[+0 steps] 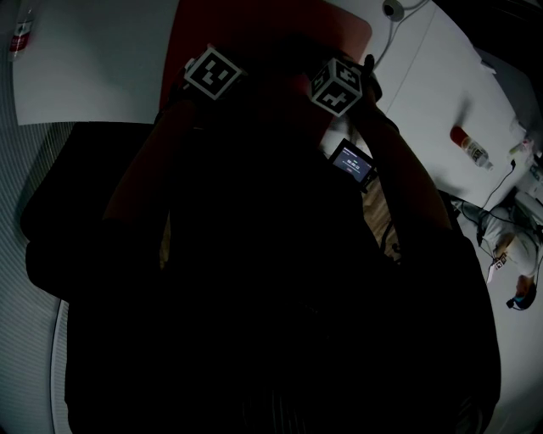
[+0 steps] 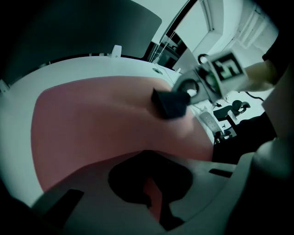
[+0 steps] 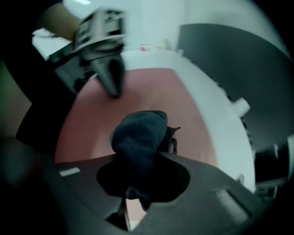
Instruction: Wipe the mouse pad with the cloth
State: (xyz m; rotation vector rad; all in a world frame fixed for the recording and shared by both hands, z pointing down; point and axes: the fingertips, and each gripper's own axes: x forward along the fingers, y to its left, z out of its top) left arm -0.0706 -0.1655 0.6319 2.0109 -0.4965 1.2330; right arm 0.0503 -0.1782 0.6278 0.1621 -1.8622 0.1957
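Note:
The red mouse pad (image 1: pixel 254 25) lies on a white table (image 1: pixel 93 59); my dark body hides its near part in the head view. Only the marker cubes of the left gripper (image 1: pixel 210 72) and right gripper (image 1: pixel 338 85) show there, over the pad. In the right gripper view, the right gripper (image 3: pixel 138 188) is shut on a bunched dark blue cloth (image 3: pixel 140 133) that rests on the pad (image 3: pixel 151 92). The left gripper (image 3: pixel 114 87) stands with its tip down on the pad beyond it. The left gripper view shows its own jaws (image 2: pixel 154 193) close together over the pad (image 2: pixel 92 119), holding nothing, with the cloth (image 2: pixel 171 104) ahead.
A small lit screen (image 1: pixel 352 161) sits at the pad's right. A bottle (image 1: pixel 471 146) lies on the table to the right, another (image 1: pixel 21 32) at top left. Cables trail at the right edge. A dark panel (image 3: pixel 229 55) stands behind the table.

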